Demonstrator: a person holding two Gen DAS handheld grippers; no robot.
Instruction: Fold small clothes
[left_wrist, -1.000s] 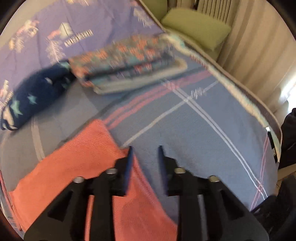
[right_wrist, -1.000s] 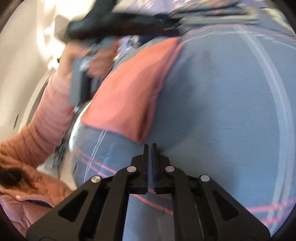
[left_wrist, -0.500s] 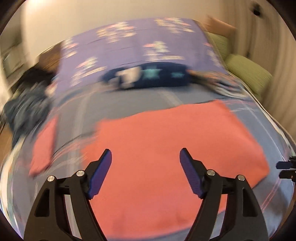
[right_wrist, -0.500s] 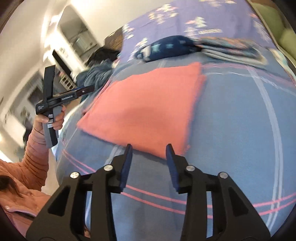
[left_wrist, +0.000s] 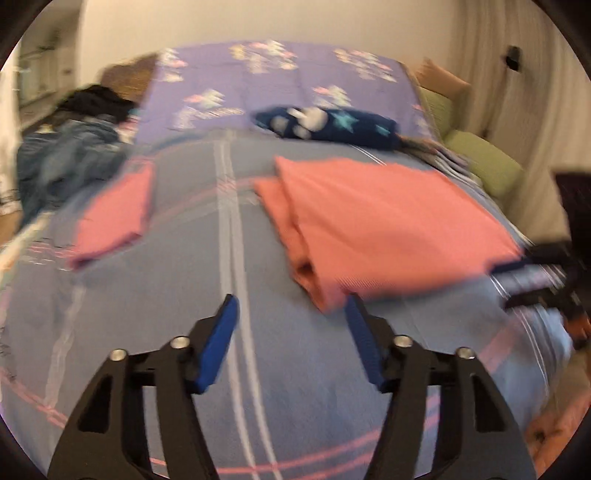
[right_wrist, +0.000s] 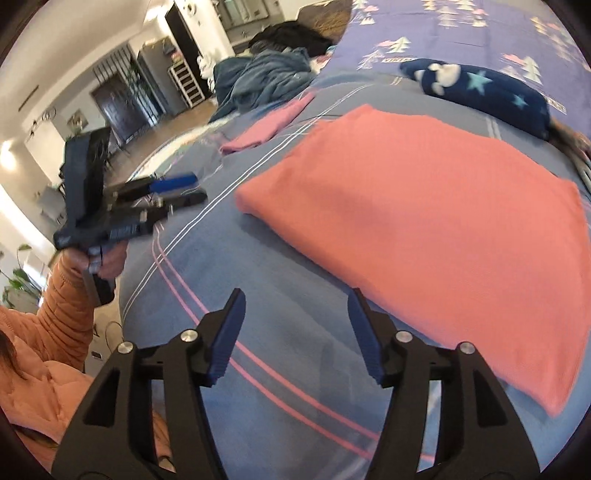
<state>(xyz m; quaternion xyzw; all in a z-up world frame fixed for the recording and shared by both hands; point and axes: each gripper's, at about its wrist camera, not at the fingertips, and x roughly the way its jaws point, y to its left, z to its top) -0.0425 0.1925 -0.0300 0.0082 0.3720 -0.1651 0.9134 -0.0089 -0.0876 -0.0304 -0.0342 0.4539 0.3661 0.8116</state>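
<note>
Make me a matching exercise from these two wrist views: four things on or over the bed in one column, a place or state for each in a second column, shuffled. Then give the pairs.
Things
1. coral garment
2. navy star-print cloth
3. small pink cloth
4. right gripper

Places or states
A. open and holding nothing, over the blue bedspread
B. folded flat in the middle of the bed
C. bundled at the far edge, by the purple blanket
D. lying alone toward the bed's left edge

Pairs: 1-B, 2-C, 3-D, 4-A

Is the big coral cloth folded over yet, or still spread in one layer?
Folded: the coral cloth shows two stacked layers along its left edge, lying flat on the bedspread, neither gripper touching it.
</note>
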